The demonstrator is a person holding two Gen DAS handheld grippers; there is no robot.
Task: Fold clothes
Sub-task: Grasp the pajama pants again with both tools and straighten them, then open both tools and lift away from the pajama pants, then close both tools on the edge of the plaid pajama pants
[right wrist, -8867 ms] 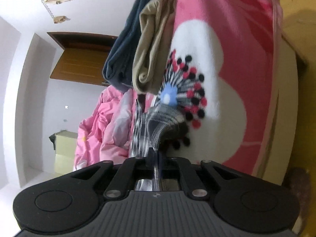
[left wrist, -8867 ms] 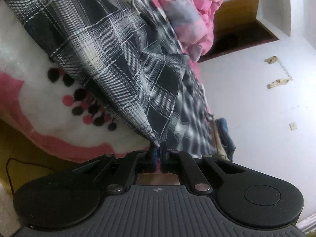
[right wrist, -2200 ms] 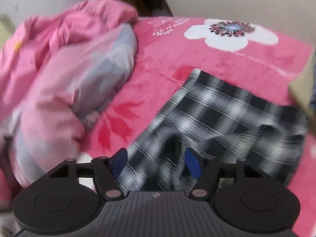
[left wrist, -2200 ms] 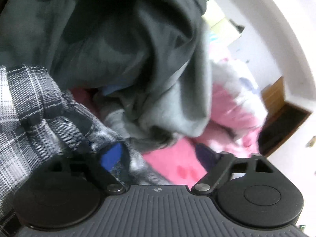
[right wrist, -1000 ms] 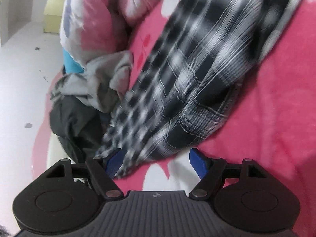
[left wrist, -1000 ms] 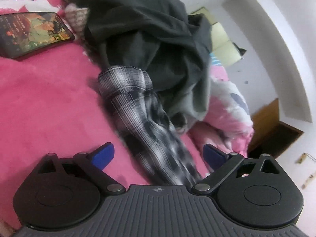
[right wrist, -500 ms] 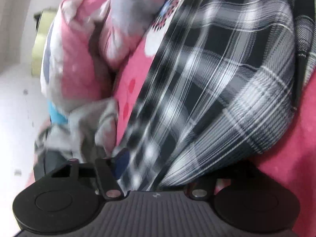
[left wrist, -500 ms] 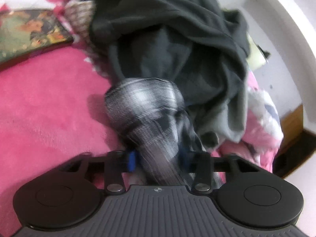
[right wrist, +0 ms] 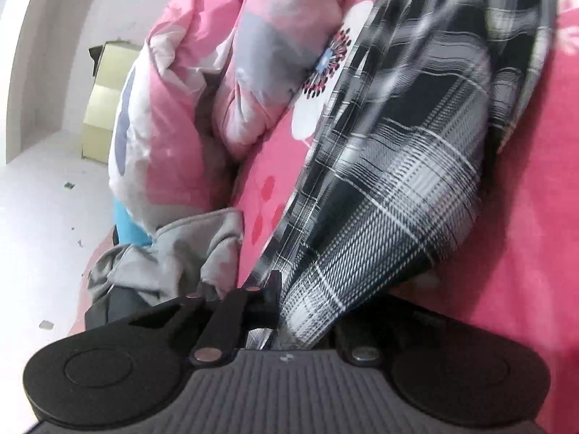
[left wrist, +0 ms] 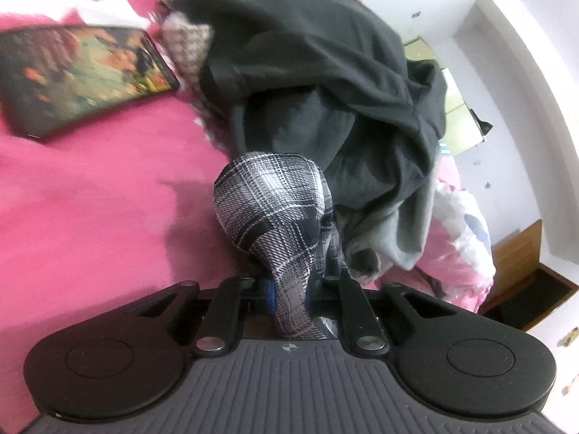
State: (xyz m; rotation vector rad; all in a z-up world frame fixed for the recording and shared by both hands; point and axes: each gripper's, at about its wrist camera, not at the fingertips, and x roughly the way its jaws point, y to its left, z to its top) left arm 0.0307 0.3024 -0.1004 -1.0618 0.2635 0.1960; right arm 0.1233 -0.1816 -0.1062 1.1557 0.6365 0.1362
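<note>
A black-and-white plaid garment [left wrist: 275, 202] lies bunched on the pink blanket [left wrist: 90, 195]. In the left wrist view my left gripper [left wrist: 289, 294] is closing, its blue pads pressing a rolled end of the plaid cloth between them. In the right wrist view the plaid garment [right wrist: 409, 166] stretches away up the bed, and my right gripper [right wrist: 293, 311] is closing on its near end; the cloth drapes over the right finger and hides it. A dark grey garment [left wrist: 325, 72] is heaped just behind the plaid end.
A tablet [left wrist: 76, 76] with a lit screen lies on the blanket at the left. A pink and grey quilt [right wrist: 224, 83] is piled along the bed's edge, with a light grey garment [right wrist: 181, 253] below it. A yellow box [right wrist: 105, 101] stands on the white floor.
Both grippers went from wide open to closed on the plaid garment. The left one moved in toward the bunched end; the right one tilted, and the cloth now fills its view.
</note>
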